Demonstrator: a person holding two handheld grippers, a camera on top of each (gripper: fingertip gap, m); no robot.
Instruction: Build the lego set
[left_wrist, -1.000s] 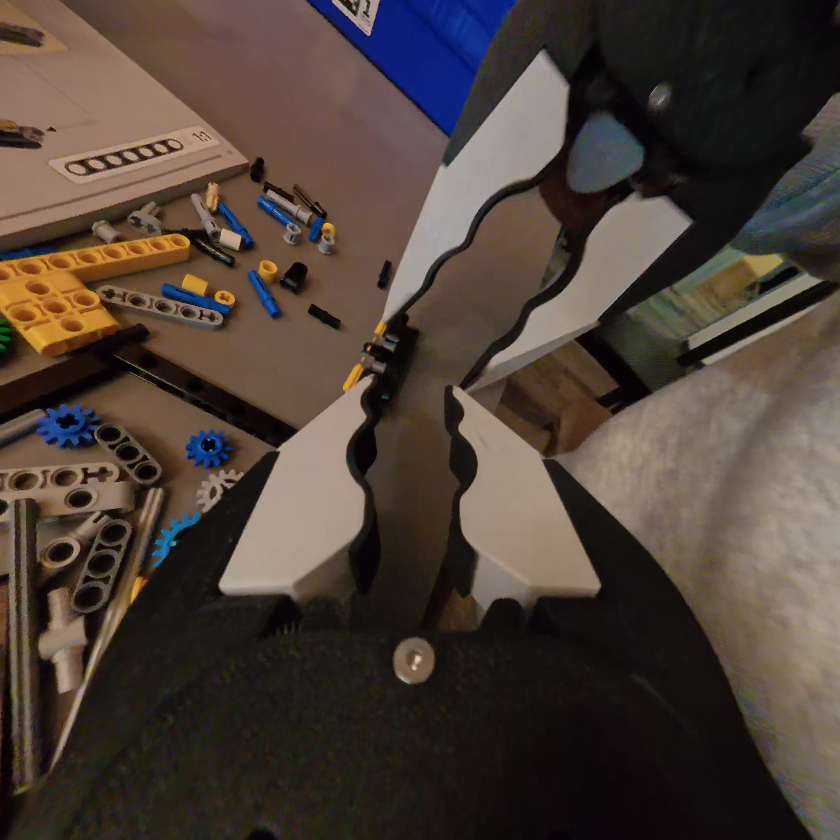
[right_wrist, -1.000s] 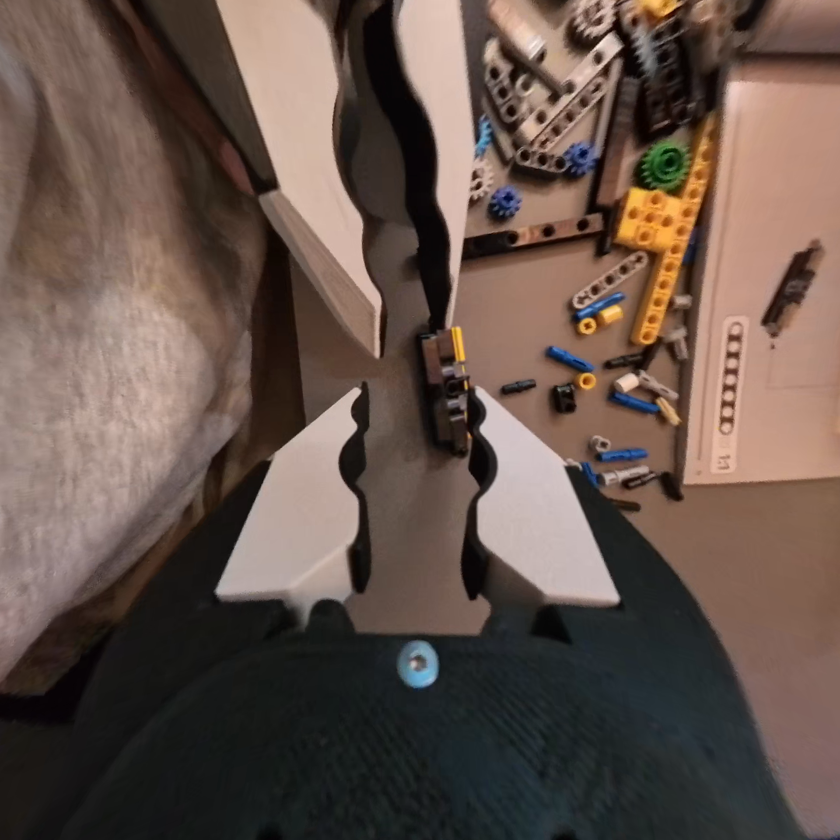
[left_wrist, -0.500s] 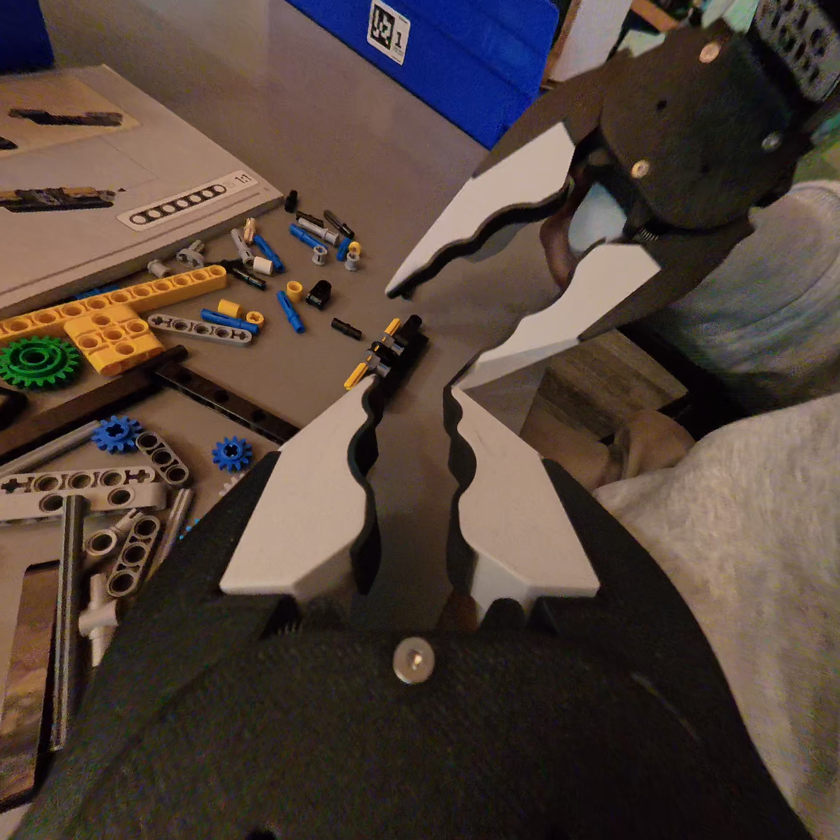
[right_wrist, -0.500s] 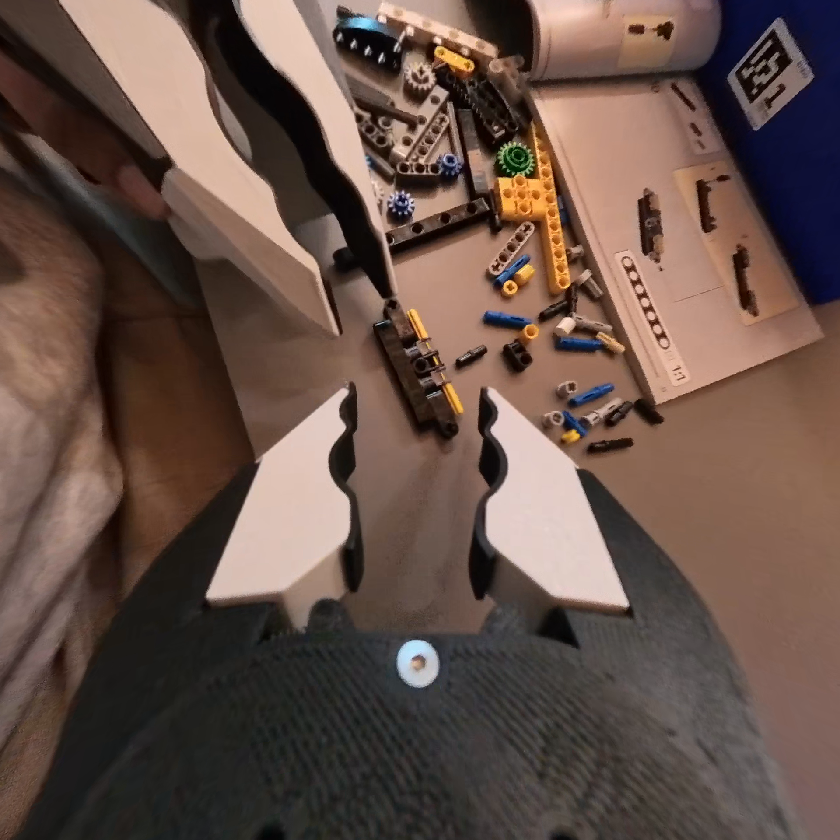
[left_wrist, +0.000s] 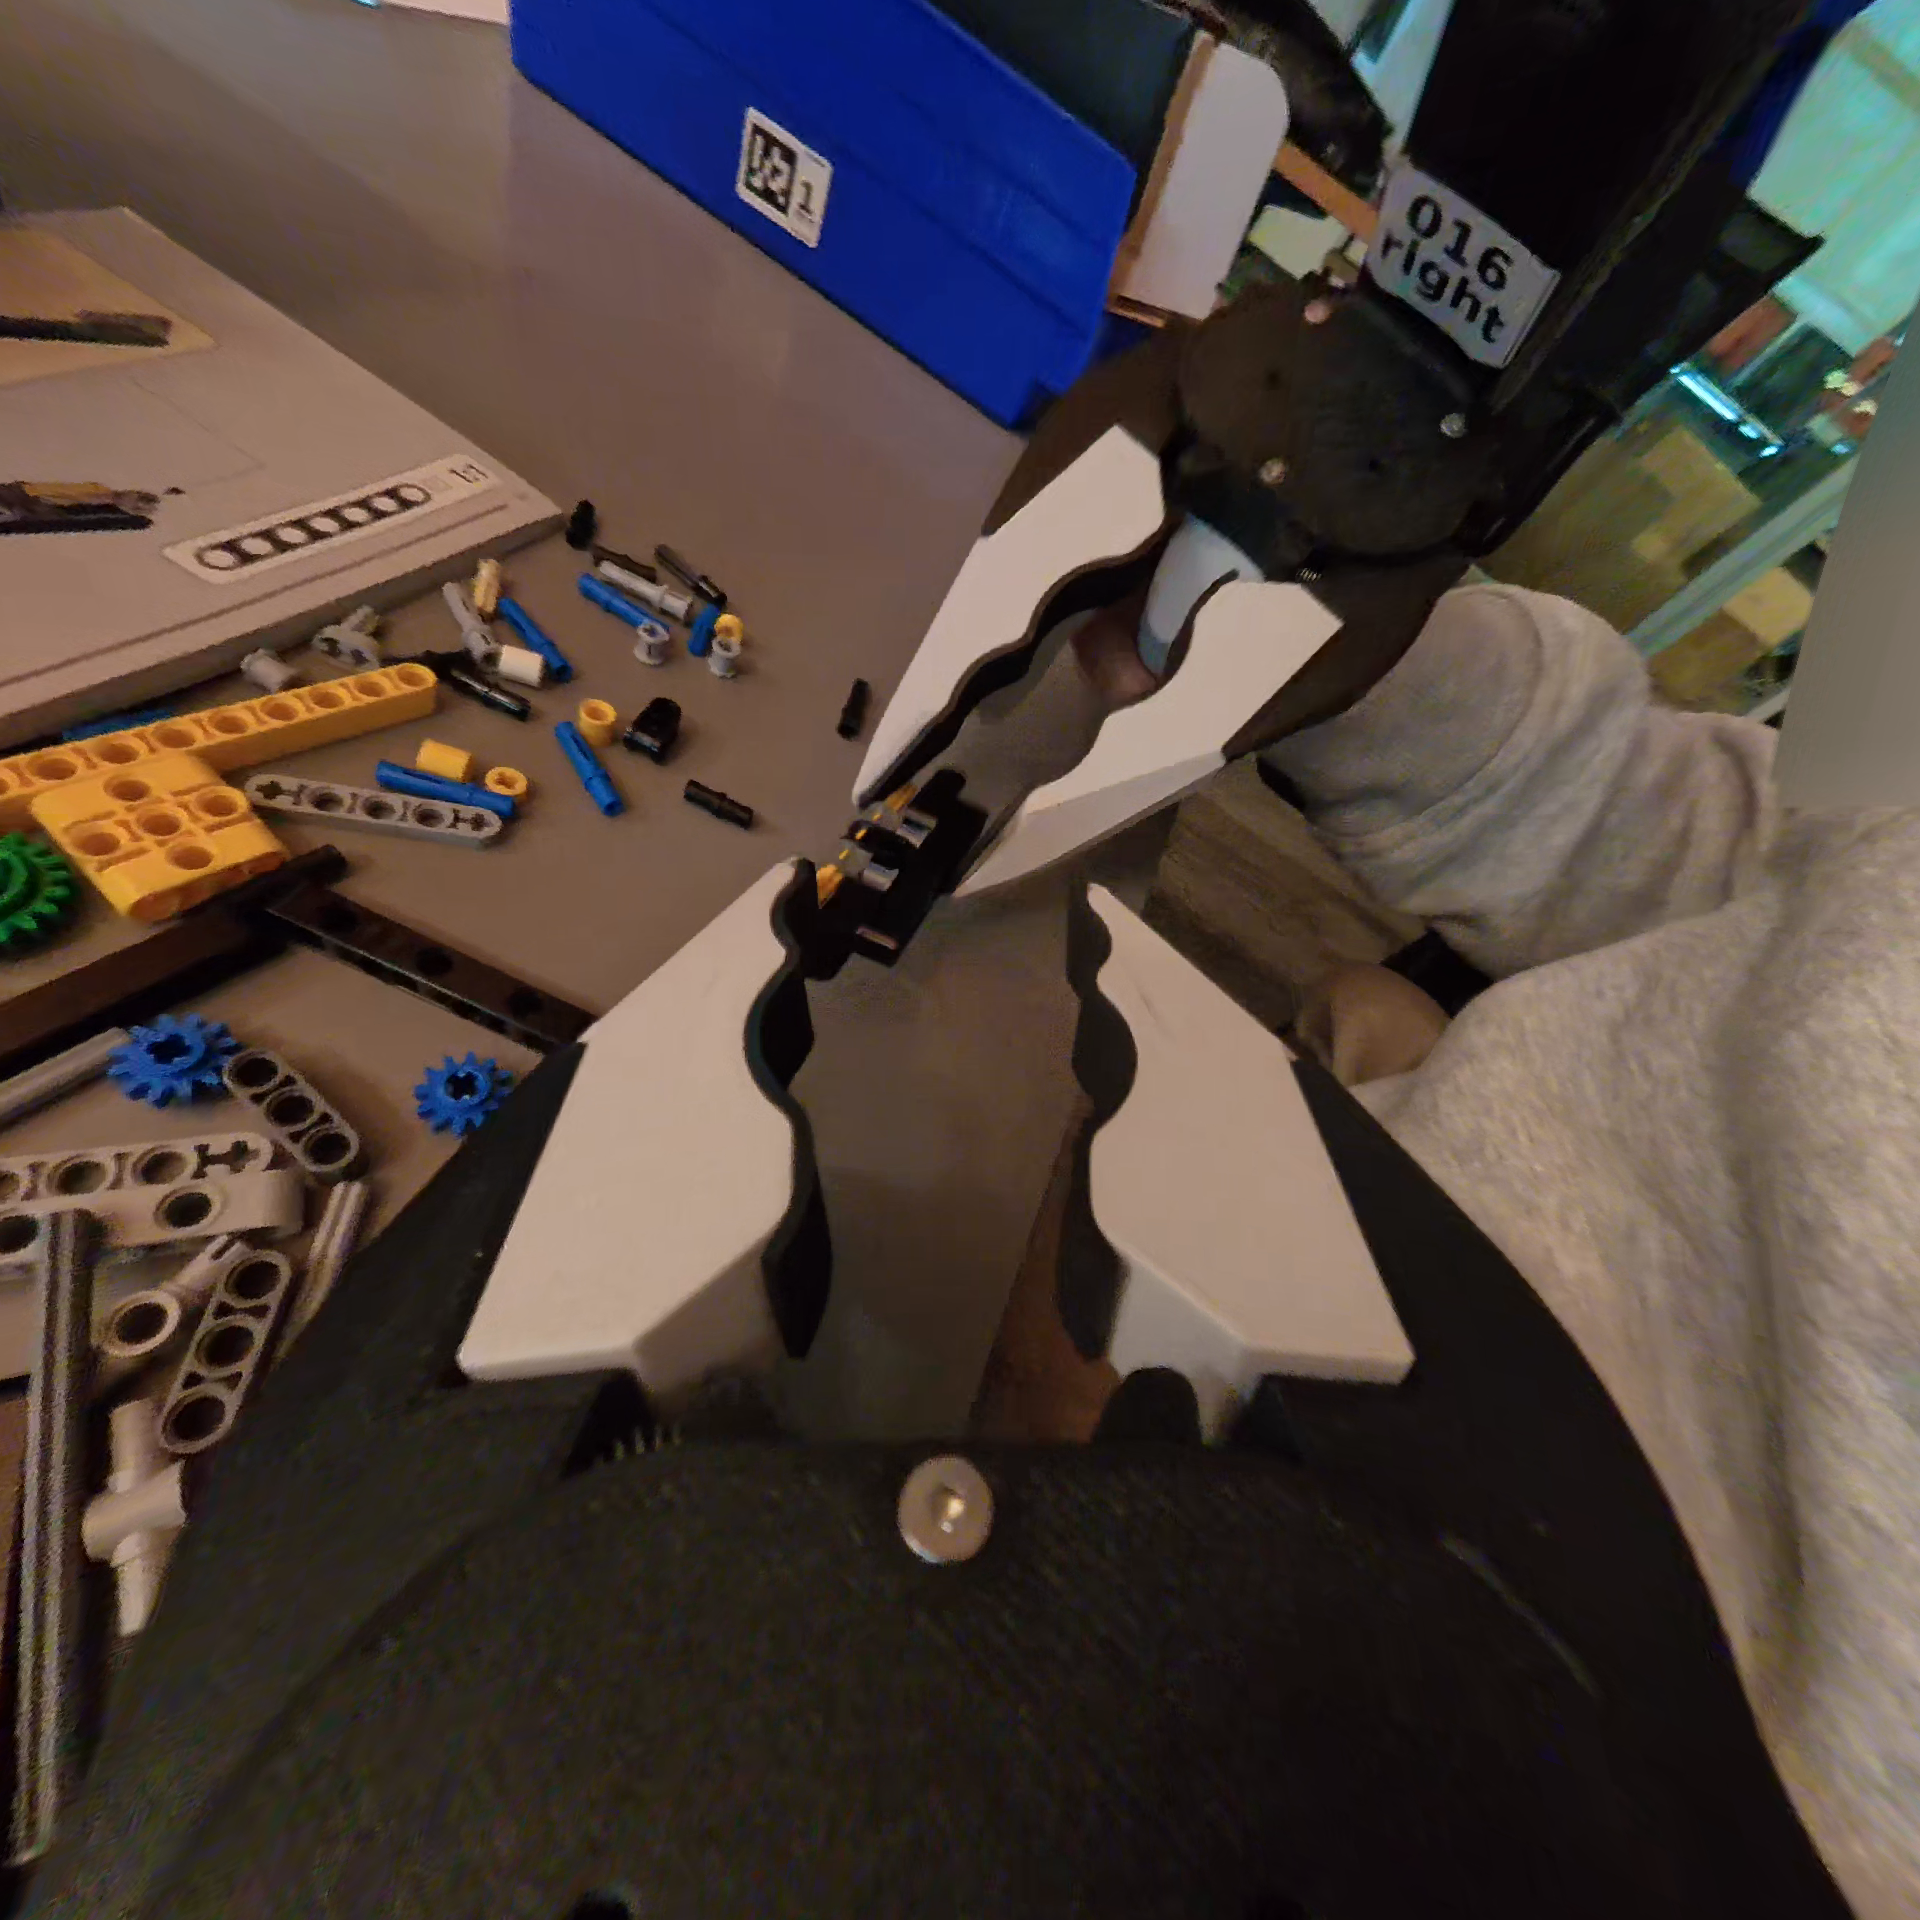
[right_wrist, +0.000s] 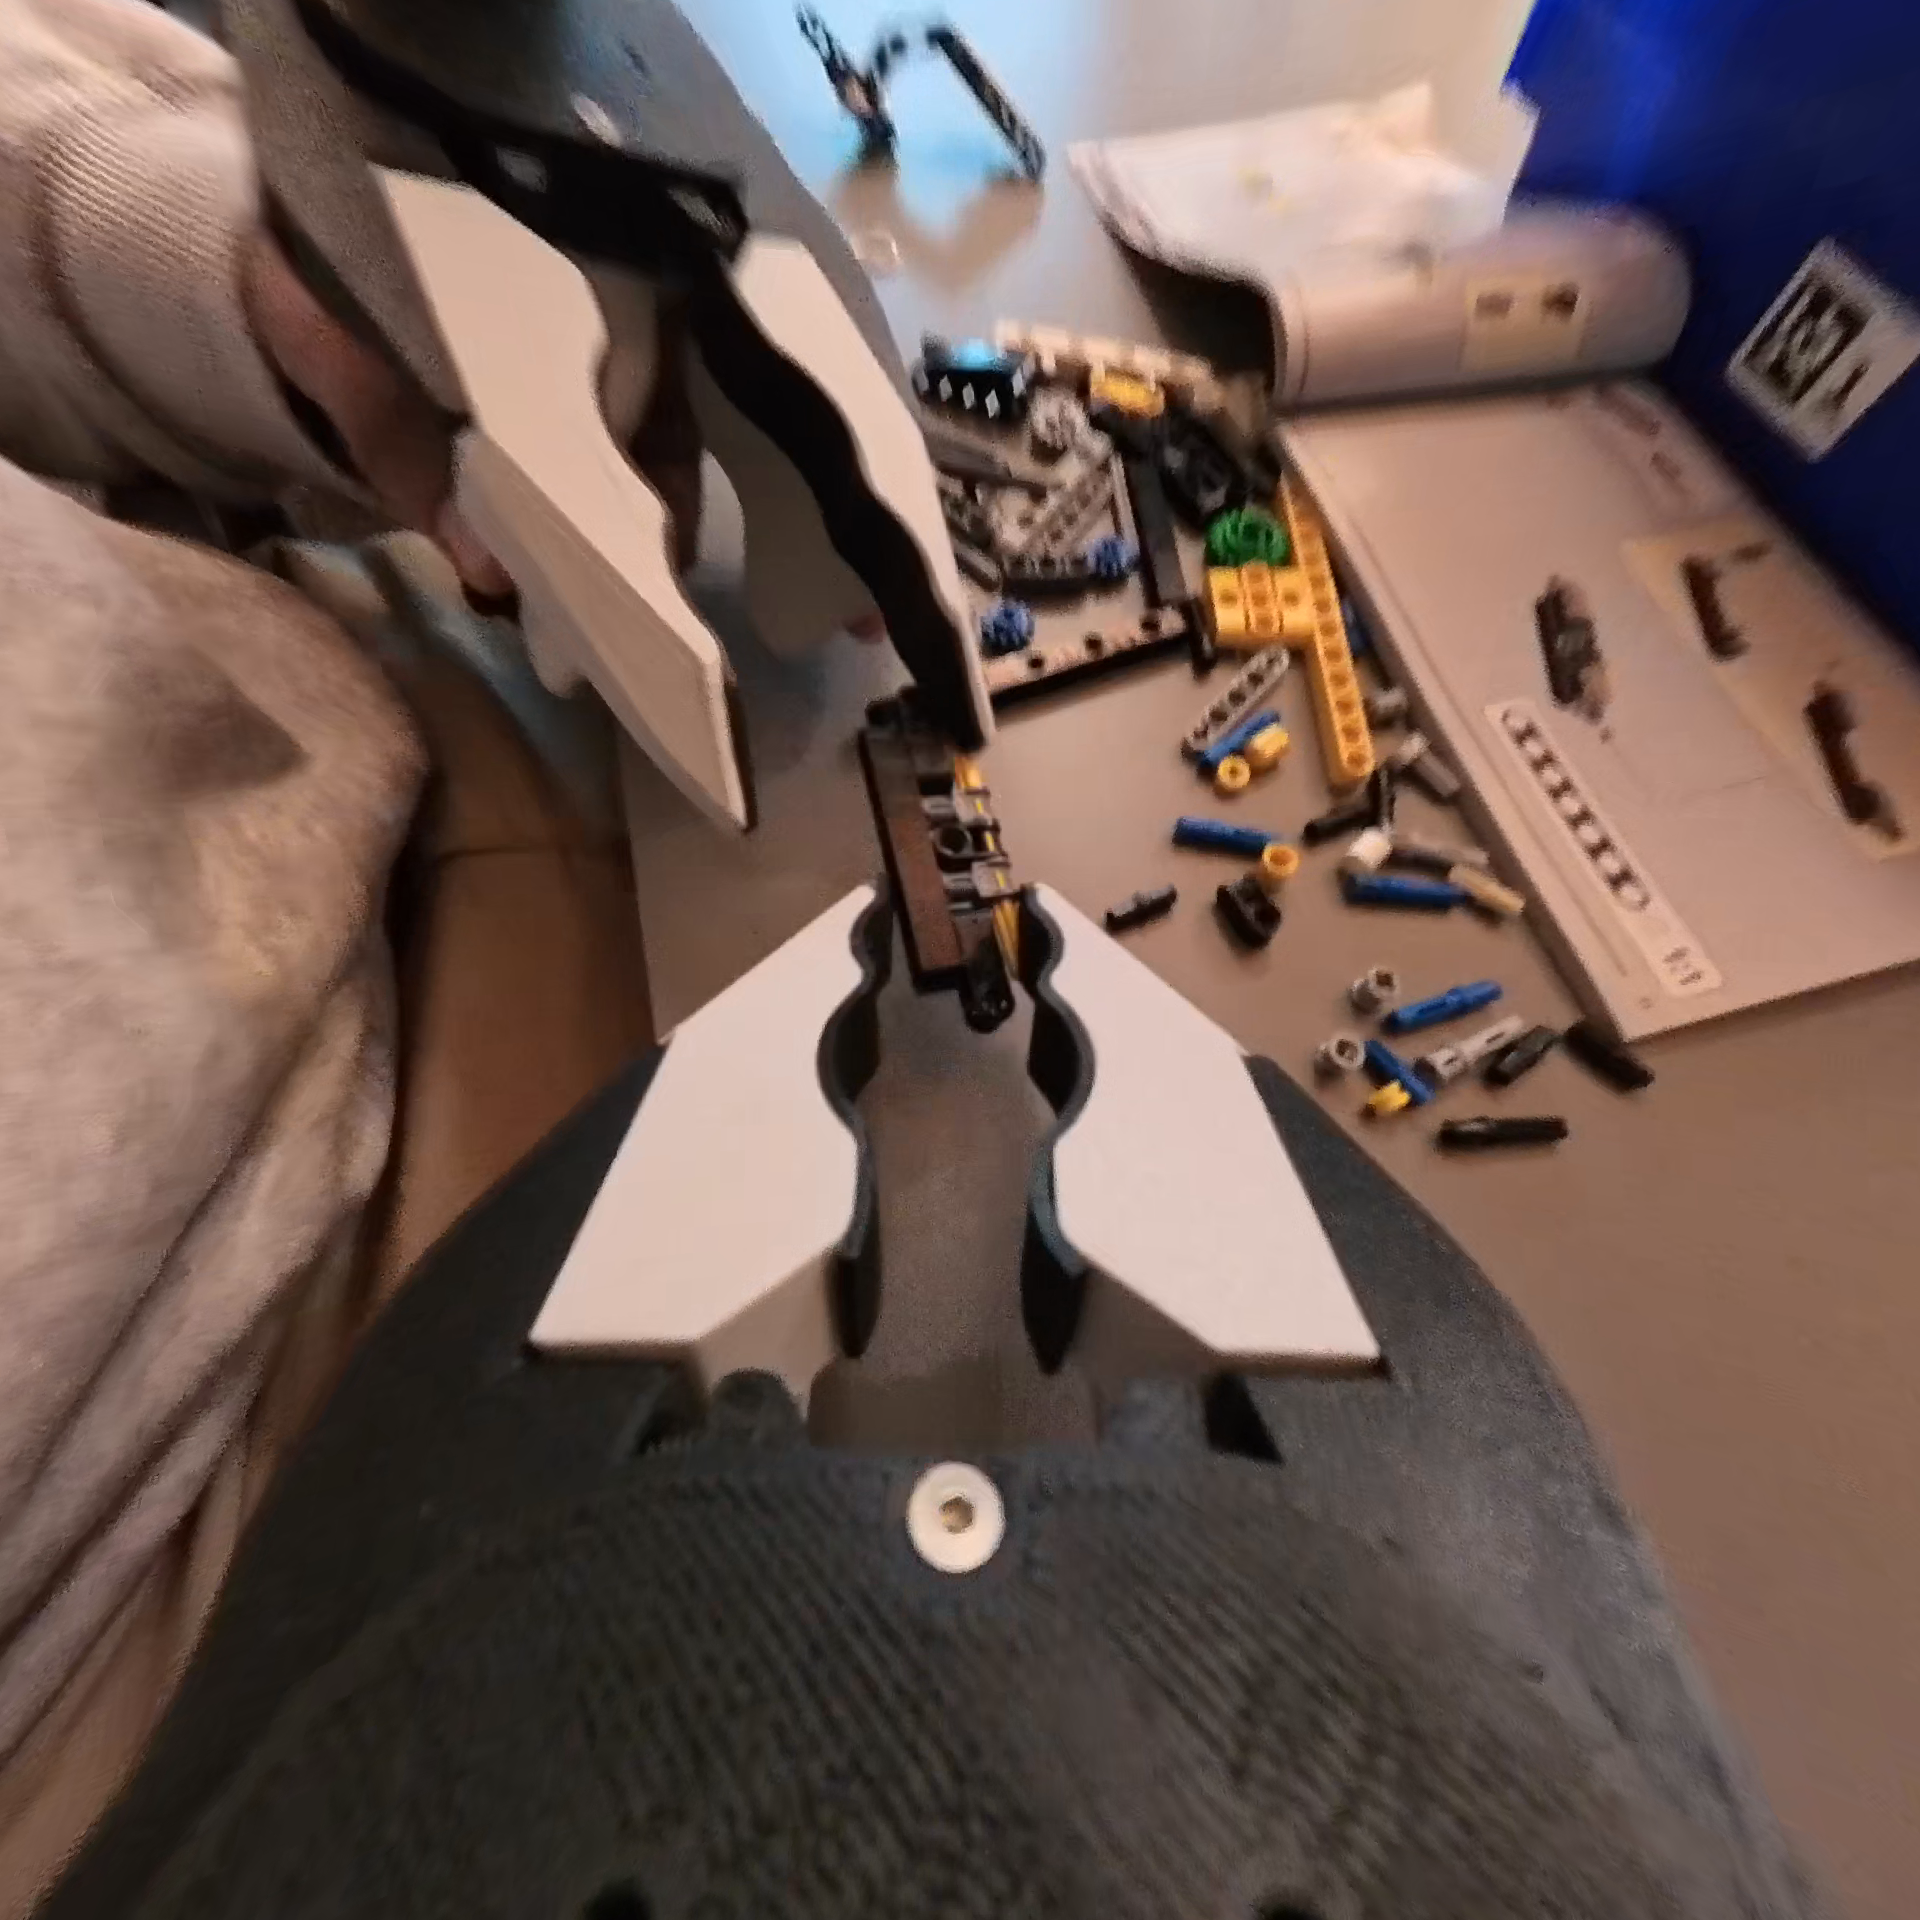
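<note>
Right gripper (right_wrist: 951, 914) has its jaws narrowed onto the near end of the small black assembly (right_wrist: 940, 852), a short black beam with a yellow axle and grey pins; both fingertips appear to touch it, so it reads as gripped. In the left wrist view the same assembly (left_wrist: 899, 862) sits between the right gripper's (left_wrist: 914, 831) two white fingers, just off the tip of the left gripper's left-hand finger. Left gripper (left_wrist: 935, 904) has its jaws wide apart; that one fingertip meets the far end of the assembly, the other finger stands clear, nothing is clamped. Cannot tell whether the assembly rests on the grey surface (left_wrist: 644, 343) or is lifted slightly off it. It lies near the surface's front edge, well apart from the main parts scatter. Scatter: yellow beams (left_wrist: 156, 769) joined in a T shape, a green gear (left_wrist: 26, 883) beside them, a long black beam (left_wrist: 416, 956), two blue gears (left_wrist: 171, 1055), grey liftarms (left_wrist: 374, 810), blue pins (left_wrist: 587, 753) and black pins (left_wrist: 717, 802). Instruction booklet (left_wrist: 208, 447) lies open behind the scatter; blue bin (left_wrist: 831, 197) with a square marker at the back. Grey sleeves of the person at the frame edges. Right wrist view is motion-blurred.
</note>
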